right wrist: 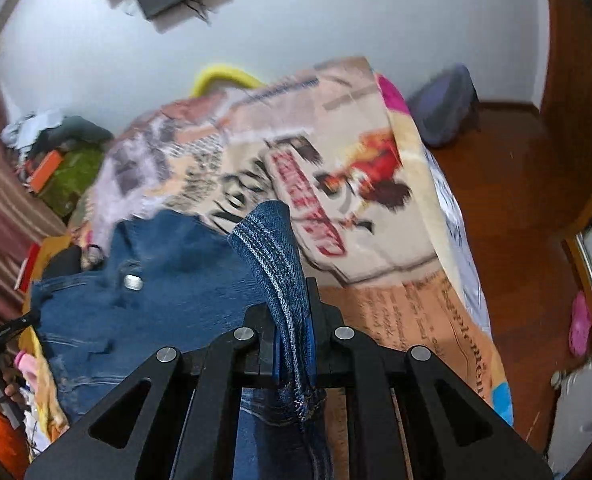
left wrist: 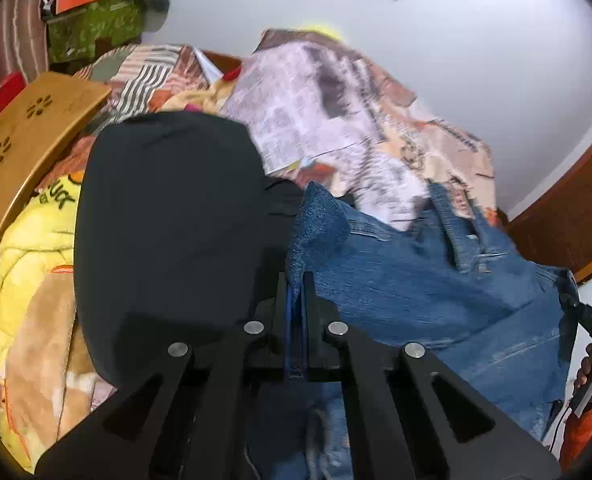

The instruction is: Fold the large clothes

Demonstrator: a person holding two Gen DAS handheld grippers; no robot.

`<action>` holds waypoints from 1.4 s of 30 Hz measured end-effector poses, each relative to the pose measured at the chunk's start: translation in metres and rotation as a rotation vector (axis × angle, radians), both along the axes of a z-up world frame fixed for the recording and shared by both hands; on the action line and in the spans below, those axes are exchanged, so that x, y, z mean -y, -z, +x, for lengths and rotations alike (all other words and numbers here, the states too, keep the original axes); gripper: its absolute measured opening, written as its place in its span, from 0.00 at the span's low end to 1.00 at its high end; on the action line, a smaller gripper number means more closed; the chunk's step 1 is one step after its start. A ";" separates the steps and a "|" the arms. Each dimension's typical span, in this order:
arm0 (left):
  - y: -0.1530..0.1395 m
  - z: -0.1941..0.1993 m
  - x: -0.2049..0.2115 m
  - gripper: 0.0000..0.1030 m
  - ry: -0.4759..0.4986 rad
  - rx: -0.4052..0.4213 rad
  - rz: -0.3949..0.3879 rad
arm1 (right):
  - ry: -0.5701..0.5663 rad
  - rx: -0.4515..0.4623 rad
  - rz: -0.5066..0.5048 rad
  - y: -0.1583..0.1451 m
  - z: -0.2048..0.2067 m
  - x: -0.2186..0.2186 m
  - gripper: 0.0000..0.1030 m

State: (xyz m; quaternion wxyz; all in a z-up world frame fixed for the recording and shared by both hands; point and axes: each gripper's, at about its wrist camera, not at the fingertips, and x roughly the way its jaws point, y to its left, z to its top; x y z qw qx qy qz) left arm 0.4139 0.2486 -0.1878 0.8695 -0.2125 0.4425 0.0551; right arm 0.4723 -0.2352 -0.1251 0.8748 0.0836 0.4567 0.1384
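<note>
Jeans [left wrist: 416,280] clamped by both hand-held grippers, left hand-held gripper [left wrist: 295,280] and right hand-held gripper [right wrist: 292,284].

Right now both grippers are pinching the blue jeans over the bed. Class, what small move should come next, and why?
Probably draw the two grippers apart to pull the waistband taut. The left gripper and right gripper each have their jaws shut on denim, yet the jeans hang bunched between them above the printed blanket, so they seem too rumpled to fold cleanly.

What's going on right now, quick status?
Left gripper shut on jeans. Right gripper shut on jeans too. Jeans held above printed blanket. Black garment beside left gripper.
</note>
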 end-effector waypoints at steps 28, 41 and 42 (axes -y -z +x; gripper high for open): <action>-0.042 -0.048 0.048 0.20 0.100 -0.056 0.281 | -0.096 0.028 -0.161 -0.041 -0.080 -0.004 0.14; -0.079 -0.137 0.073 0.71 0.148 0.035 0.286 | -0.168 0.212 -0.216 -0.092 -0.174 -0.018 0.55; -0.076 -0.141 0.073 0.71 0.145 0.027 0.284 | -0.173 0.214 -0.224 -0.090 -0.180 -0.018 0.55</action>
